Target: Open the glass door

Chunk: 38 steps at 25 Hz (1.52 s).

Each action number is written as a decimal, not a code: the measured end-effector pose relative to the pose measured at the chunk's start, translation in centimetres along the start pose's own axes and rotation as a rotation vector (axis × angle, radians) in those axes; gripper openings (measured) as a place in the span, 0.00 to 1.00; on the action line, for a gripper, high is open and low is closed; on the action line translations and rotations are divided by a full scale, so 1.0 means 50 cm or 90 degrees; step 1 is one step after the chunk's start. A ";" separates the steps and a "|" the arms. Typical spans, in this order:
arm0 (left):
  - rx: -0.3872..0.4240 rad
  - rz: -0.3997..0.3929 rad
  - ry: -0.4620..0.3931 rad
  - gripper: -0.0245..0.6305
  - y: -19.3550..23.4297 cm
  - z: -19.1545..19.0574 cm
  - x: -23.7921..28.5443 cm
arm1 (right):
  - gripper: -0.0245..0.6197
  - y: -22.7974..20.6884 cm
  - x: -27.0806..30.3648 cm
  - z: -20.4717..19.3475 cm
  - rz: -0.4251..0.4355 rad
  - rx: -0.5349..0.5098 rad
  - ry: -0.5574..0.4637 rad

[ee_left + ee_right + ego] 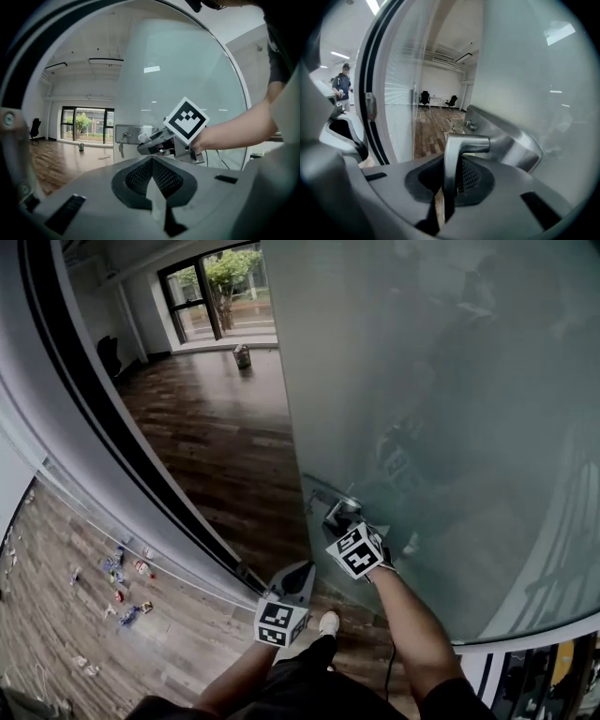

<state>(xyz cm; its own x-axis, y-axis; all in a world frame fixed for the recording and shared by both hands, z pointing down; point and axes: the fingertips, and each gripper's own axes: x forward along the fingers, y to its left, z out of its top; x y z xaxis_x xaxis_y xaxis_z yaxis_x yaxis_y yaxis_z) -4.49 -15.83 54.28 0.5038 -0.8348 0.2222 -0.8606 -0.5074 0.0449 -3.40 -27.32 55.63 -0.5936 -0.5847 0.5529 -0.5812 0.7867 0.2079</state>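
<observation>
**Pull the door by its handle**

Your right gripper (450,183) is squeezed shut on the metal handle (454,159). The handle stands straight up between the two jaws. The glass door (422,381) is the big milky pane in front of you and to your right, and it looks partly open already. I think the job now is to swing it wider.

Hold the handle tight so it does not slip. Pull in a smooth curve, the way the door wants to turn, and do not yank. Move your feet with it.

Your left gripper (152,183) is closed with nothing in it. It hangs low near the gap, so mind it does not get in the way.

Watch the dark door frame (103,427) on your left and your own shoe (328,622) under the door edge. Keys (121,149) hang from the lock and may swing. A small can (242,355) sits far off on the wood floor, well apart from you.
</observation>
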 end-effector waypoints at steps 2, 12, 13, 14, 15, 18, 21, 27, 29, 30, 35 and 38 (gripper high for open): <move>-0.012 -0.004 0.000 0.03 0.007 0.016 0.054 | 0.11 -0.050 0.014 0.002 -0.011 0.010 0.002; -0.009 -0.030 -0.009 0.03 0.093 0.068 0.301 | 0.10 -0.320 0.104 -0.045 -0.062 0.076 0.007; -0.011 -0.036 -0.011 0.03 0.097 0.069 0.325 | 0.10 -0.348 0.114 -0.054 -0.072 0.083 0.007; -0.013 -0.043 -0.016 0.03 0.097 0.078 0.348 | 0.10 -0.378 0.116 -0.061 -0.081 0.090 0.011; -0.014 -0.050 -0.021 0.03 0.093 0.093 0.367 | 0.10 -0.409 0.111 -0.065 -0.091 0.097 0.019; -0.019 -0.072 -0.030 0.03 0.079 0.144 0.405 | 0.10 -0.498 0.091 -0.070 -0.117 0.118 0.041; -0.039 -0.098 -0.028 0.03 0.056 0.182 0.447 | 0.10 -0.596 0.075 -0.083 -0.142 0.142 0.052; -0.045 -0.117 -0.016 0.03 0.061 0.175 0.543 | 0.10 -0.757 0.096 -0.143 -0.185 0.187 0.064; -0.045 -0.109 -0.014 0.03 0.060 0.180 0.582 | 0.10 -0.817 0.085 -0.164 -0.200 0.201 0.066; -0.047 -0.103 -0.015 0.03 0.061 0.185 0.603 | 0.10 -0.847 0.080 -0.175 -0.209 0.208 0.067; -0.056 -0.078 -0.014 0.03 0.061 0.201 0.707 | 0.10 -0.994 0.051 -0.233 -0.246 0.244 0.073; -0.056 -0.066 -0.011 0.03 0.057 0.200 0.763 | 0.10 -1.071 0.029 -0.273 -0.265 0.268 0.073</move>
<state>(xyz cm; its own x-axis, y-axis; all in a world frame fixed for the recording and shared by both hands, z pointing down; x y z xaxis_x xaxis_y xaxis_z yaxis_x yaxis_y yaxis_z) 13.03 -51.28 53.18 0.5907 -0.7830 0.1950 -0.8069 -0.5706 0.1528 34.46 -67.61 56.32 -0.2188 -0.7836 0.5814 -0.9361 0.3367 0.1015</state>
